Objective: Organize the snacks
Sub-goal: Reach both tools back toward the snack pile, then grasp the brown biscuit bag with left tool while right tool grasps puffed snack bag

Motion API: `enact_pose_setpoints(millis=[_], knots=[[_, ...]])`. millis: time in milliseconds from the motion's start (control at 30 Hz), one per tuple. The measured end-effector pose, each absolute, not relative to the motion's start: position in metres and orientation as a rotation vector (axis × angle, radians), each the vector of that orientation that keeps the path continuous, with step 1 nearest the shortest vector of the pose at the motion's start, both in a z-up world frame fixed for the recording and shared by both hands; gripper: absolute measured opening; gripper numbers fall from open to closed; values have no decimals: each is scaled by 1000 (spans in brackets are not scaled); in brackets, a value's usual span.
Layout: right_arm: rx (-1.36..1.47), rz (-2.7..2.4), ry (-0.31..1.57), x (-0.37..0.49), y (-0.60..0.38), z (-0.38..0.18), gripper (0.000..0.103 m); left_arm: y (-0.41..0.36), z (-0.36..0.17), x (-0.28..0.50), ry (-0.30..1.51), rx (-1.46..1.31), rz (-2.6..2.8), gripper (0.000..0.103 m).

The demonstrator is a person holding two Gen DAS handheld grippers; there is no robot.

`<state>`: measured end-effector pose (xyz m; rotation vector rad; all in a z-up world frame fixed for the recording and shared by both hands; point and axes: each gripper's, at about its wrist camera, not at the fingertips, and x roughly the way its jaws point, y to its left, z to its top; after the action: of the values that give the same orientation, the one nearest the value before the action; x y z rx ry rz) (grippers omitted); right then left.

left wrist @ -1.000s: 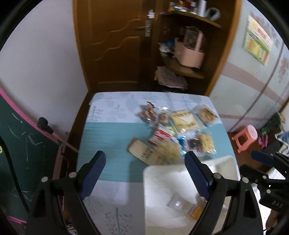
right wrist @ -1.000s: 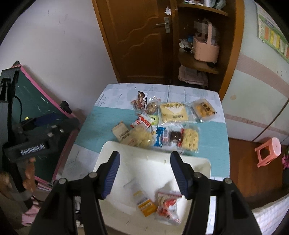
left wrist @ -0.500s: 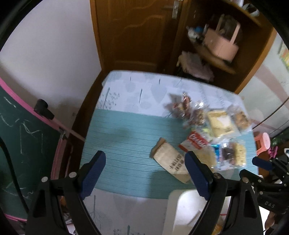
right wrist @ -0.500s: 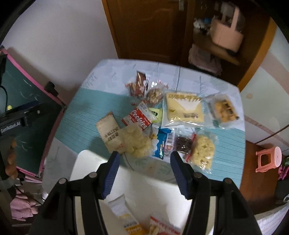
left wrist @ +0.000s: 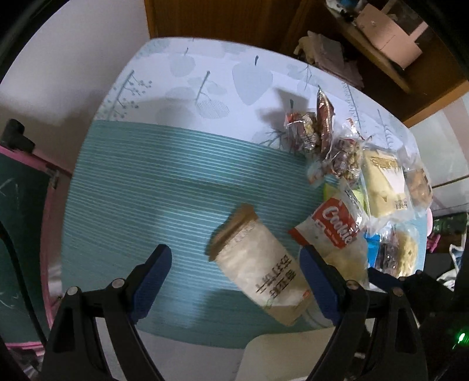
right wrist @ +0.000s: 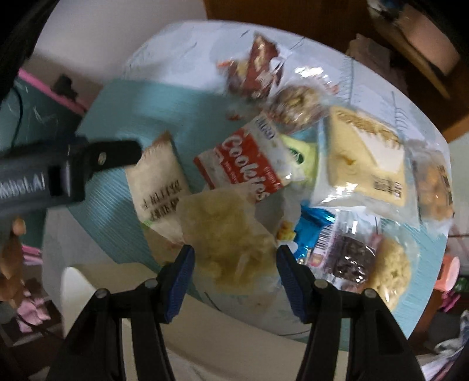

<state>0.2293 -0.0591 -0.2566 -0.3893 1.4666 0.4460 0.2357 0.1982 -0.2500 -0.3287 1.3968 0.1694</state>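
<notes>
Dim room. White wall (left wrist: 88, 58) behind the table (left wrist: 205, 73), covered in a leaf-print cloth with a teal striped band (left wrist: 146, 181). Brown wooden door (left wrist: 219, 17) and shelving (left wrist: 410, 76) beyond. Green chalkboard with pink frame (left wrist: 17, 219) at left.

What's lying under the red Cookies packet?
The Cookies packet overlaps a pale green packet at its right edge and rests partly on the clear bag of yellowish snack. Whatever else lies beneath it is covered.

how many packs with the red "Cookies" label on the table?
1. The cookie pack lies mid-pile, just beyond the pale yellow snack bag framed by the right gripper. Overlapping wrappers could hide another.
</notes>
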Motion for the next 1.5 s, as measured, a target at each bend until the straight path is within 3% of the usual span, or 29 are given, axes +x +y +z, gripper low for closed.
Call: enact_pose_setpoints(millis=[167, 300, 600, 667, 933, 967, 1033, 1067, 1100, 1200, 1300, 1333, 1367, 1433, 1500], knots=[[-401, 459, 1476, 230, -59, -261, 58, 199, -270, 240, 1462, -396, 196, 88], [-370, 471, 1487, 230, -66, -261, 49, 201, -282, 239, 1508, -461, 216, 88], [-207, 373, 1491, 237, -111, -250, 45, 194, -305, 242, 1600, -530, 232, 86], [-161, 367, 1483, 236, -119, -244, 45, 189, -313, 241, 1621, -533, 239, 73], [-90, 379, 1450, 227, -134, -226, 44, 173, -309, 248, 1575, -495, 241, 51], [-80, 380, 1448, 226, -136, -223, 44, 175, -305, 249, 1561, -491, 241, 38], [-66, 382, 1440, 222, -142, -219, 44, 177, -293, 250, 1511, -483, 233, 22], [-58, 383, 1437, 220, -138, -218, 44, 176, -287, 253, 1491, -474, 231, 8], [-49, 387, 1431, 218, -140, -215, 44, 174, -284, 255, 1493, -454, 237, 3], [-50, 392, 1422, 215, -139, -211, 44, 174, -290, 257, 1537, -446, 250, 4], [-54, 394, 1416, 210, -138, -209, 44, 176, -299, 252, 1568, -447, 263, 15], [-51, 397, 1416, 210, -137, -209, 44, 176, -301, 252, 1570, -444, 264, 30], [-50, 400, 1413, 210, -135, -208, 44, 175, -301, 252, 1575, -439, 263, 55], [-49, 403, 1411, 207, -137, -206, 44, 174, -303, 252, 1582, -448, 240, 85], [-47, 401, 1411, 208, -136, -206, 44, 170, -302, 249, 1573, -439, 229, 85]])
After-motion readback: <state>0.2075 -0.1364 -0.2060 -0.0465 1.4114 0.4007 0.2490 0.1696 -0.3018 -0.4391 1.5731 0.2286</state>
